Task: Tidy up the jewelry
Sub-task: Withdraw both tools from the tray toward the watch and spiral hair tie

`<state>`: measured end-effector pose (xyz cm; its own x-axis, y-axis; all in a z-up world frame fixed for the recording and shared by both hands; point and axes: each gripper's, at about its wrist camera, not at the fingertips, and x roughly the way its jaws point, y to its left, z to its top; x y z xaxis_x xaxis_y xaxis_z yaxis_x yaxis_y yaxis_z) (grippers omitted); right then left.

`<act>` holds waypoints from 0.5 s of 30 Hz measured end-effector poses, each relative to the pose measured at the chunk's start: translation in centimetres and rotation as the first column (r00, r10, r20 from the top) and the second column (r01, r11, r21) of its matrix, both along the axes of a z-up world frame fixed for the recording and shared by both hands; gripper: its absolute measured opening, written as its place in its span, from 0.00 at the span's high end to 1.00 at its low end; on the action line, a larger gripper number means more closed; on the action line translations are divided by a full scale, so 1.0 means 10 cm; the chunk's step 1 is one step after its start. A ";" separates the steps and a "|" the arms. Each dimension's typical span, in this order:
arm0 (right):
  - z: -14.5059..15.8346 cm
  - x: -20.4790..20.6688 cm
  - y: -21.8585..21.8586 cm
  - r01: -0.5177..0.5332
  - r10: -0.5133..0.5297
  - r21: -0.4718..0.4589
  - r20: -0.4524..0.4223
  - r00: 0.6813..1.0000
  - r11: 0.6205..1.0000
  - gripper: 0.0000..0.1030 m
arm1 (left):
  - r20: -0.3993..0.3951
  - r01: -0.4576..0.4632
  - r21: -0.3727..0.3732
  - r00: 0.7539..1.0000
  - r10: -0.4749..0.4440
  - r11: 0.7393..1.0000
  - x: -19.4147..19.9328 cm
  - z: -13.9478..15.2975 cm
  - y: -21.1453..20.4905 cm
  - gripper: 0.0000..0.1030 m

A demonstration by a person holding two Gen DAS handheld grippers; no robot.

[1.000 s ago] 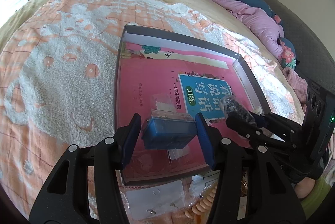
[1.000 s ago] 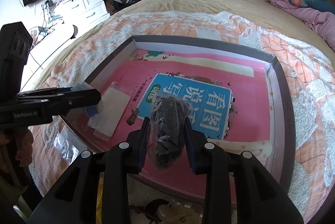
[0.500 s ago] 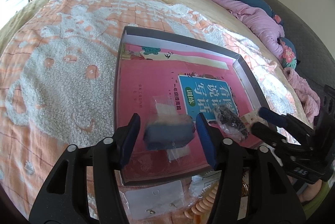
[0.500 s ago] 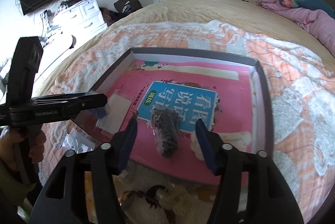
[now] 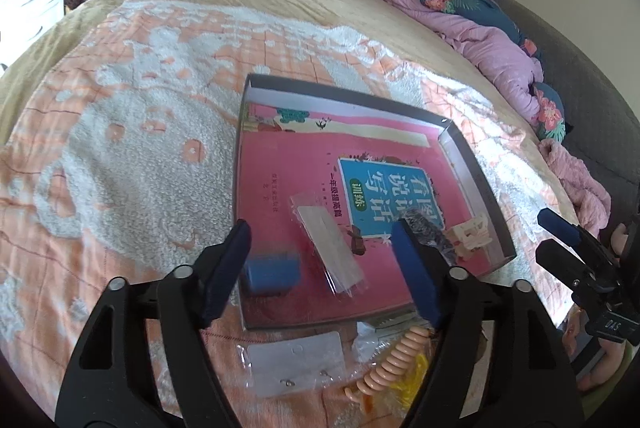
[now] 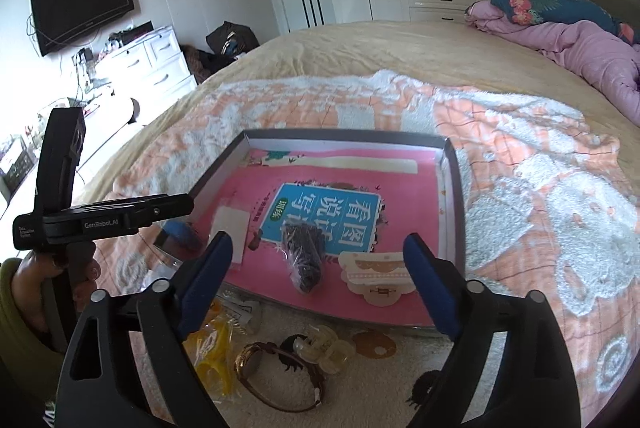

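While both pairs of jaws are opening with nothing gripped, I log two deposits in the shallow grey tray (image 6: 454, 188): blue box (image 5: 272, 272), hard and squared, at seven o'clock beside my left gripper (image 5: 320, 268); dark beads in a crinkly clear bag (image 6: 304, 256), at six o'clock ahead of my right gripper (image 6: 320, 280). Next, I judge: fetch the watch (image 6: 256, 364) lying on the fleecy blanket (image 6: 520, 188).

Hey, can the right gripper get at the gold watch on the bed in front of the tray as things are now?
Probably yes. The watch lies uncovered on the blanket, just below the right gripper, whose jaws are opening with nothing between them. Only the hair claw touches it, so the claw may get nudged.
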<state>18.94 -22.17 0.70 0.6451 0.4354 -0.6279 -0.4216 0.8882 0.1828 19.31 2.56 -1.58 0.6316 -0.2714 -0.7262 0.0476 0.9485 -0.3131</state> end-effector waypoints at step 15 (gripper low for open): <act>0.29 -0.32 -0.18 0.032 -0.033 0.030 0.054 0.998 0.999 0.09 | 0.083 -0.042 -0.024 0.996 0.043 0.999 -0.38 0.43 0.11 0.09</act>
